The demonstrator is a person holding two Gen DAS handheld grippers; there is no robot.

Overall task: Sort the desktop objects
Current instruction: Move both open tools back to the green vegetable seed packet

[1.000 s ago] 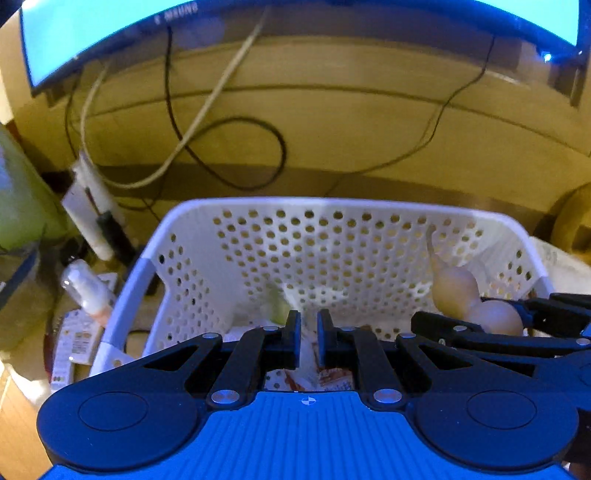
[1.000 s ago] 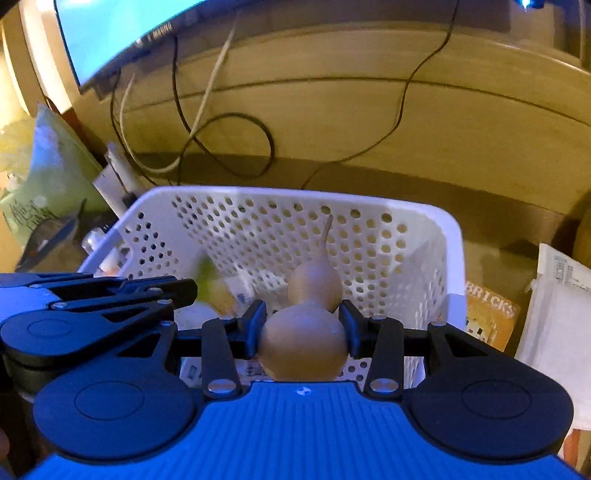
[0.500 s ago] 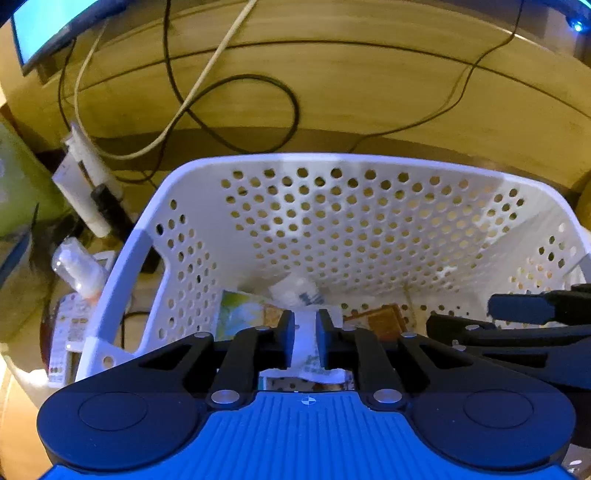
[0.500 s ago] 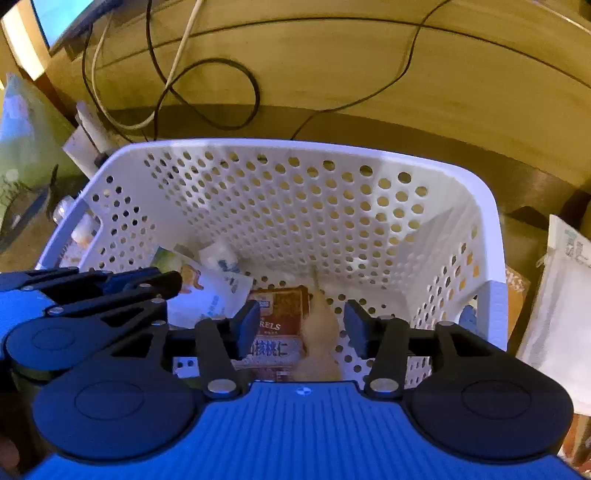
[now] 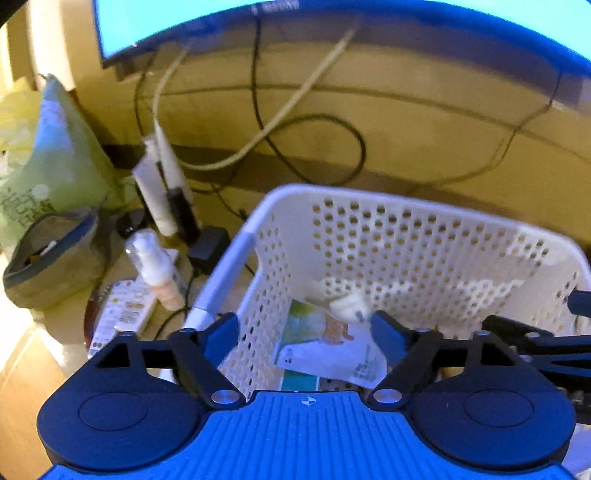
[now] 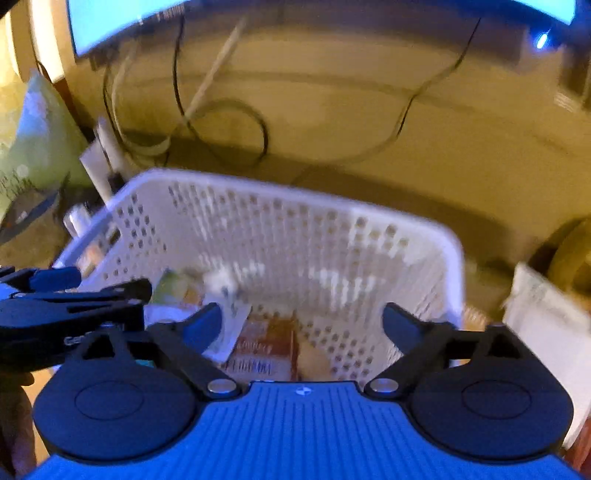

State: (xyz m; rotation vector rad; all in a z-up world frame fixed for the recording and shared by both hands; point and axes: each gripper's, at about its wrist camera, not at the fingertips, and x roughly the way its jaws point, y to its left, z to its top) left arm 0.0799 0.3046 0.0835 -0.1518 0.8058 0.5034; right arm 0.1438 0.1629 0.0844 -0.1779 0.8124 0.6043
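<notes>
A white perforated basket (image 5: 406,206) stands on the desk before both grippers; it also shows in the right wrist view (image 6: 280,192). Inside lie a printed paper packet (image 5: 325,343), a crumpled white wrapper (image 5: 349,304), a brown snack box (image 6: 262,350) and the tan gourd (image 6: 314,360). My left gripper (image 5: 304,334) is open and empty over the basket's left side. My right gripper (image 6: 303,321) is open and empty above the basket's near edge.
Left of the basket are a small spray bottle (image 5: 157,267), a grey pouch (image 5: 51,254), a green bag (image 5: 48,158) and white tubes (image 5: 159,192). Cables (image 5: 295,129) hang under the monitor (image 5: 258,22). White paper (image 6: 546,332) lies right of the basket.
Both grippers opened wide. The gourd left the right gripper and lies in the basket; the left gripper's paper item is released. Both views tilted up and back.
</notes>
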